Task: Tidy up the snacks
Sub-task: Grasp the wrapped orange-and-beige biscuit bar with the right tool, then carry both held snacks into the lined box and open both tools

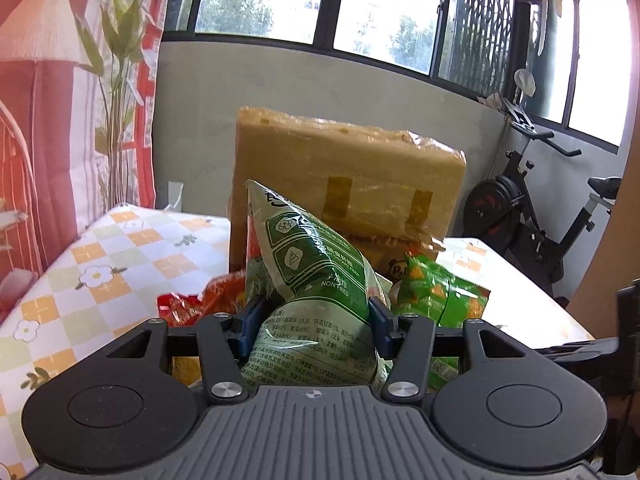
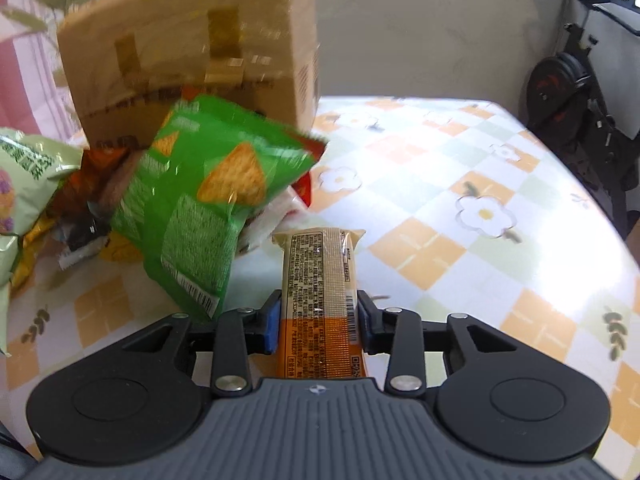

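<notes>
One cardboard box (image 2: 188, 40) stands on the desk (image 2: 460, 184), contents not visible, with a heap of snack packets against its base, among them one green chip bag (image 2: 208, 200). The left hand-held gripper (image 1: 314, 320) pinches one green-and-white snack bag (image 1: 312, 264), raised before the box. The right hand-held gripper (image 2: 316, 320) clamps one beige-and-orange snack bar (image 2: 316, 276), just beside the heap.

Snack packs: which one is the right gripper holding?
The slim tan-and-orange bar, clamped in the right gripper; the green chip bag lies loose beside it.
</notes>
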A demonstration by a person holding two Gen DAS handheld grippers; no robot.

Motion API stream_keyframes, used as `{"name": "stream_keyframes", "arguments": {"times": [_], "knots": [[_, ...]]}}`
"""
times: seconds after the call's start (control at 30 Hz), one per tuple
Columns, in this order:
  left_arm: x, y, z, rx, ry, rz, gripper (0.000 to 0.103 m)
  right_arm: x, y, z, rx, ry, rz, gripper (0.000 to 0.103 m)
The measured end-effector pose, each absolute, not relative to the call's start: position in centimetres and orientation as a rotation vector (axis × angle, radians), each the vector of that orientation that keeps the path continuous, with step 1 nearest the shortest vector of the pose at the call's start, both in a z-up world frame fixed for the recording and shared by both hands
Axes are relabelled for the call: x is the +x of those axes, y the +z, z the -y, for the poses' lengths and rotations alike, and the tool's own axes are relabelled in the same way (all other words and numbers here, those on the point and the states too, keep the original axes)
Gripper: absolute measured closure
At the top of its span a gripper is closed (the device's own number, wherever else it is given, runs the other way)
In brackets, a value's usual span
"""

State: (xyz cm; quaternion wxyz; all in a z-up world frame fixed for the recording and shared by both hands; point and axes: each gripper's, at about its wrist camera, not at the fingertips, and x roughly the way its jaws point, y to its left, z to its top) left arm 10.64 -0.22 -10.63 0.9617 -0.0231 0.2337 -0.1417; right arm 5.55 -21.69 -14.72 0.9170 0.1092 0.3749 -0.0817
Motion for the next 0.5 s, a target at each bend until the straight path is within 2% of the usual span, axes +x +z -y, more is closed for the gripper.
{"name": "stream_keyframes", "arguments": {"times": [0.5], "knots": [[14.4, -3.2, -1.3, -0.039, -0.249, -0.34, 0.047, 7.6, -4.1, 23.0, 0.185, -0.089, -0.496, 0.065]]}}
